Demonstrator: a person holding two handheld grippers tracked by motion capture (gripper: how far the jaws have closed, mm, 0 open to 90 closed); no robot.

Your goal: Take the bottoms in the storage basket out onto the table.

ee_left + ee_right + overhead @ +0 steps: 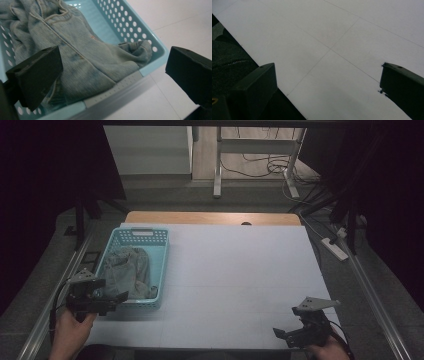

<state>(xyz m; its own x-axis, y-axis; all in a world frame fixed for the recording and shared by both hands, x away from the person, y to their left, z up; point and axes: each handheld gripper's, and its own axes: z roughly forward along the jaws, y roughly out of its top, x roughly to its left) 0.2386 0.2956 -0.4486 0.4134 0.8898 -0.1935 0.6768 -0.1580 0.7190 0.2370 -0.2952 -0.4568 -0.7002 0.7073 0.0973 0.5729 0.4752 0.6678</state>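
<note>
One denim garment (pixel 129 270) lies bunched in light-blue basket (pixel 159 251), left side of white bench (pixel 240 275). Left gripper (pixel 117 301) at basket's near edge, fingers (pixel 37 75) wide apart, holding nothing. Right gripper (pixel 281 335) over near-right bench, fingers (pixel 254 87) apart, empty.

Faded blue denim garment (pixel 82 57) in a perforated light-blue basket (pixel 135 27), white table (pixel 240 270).
</note>
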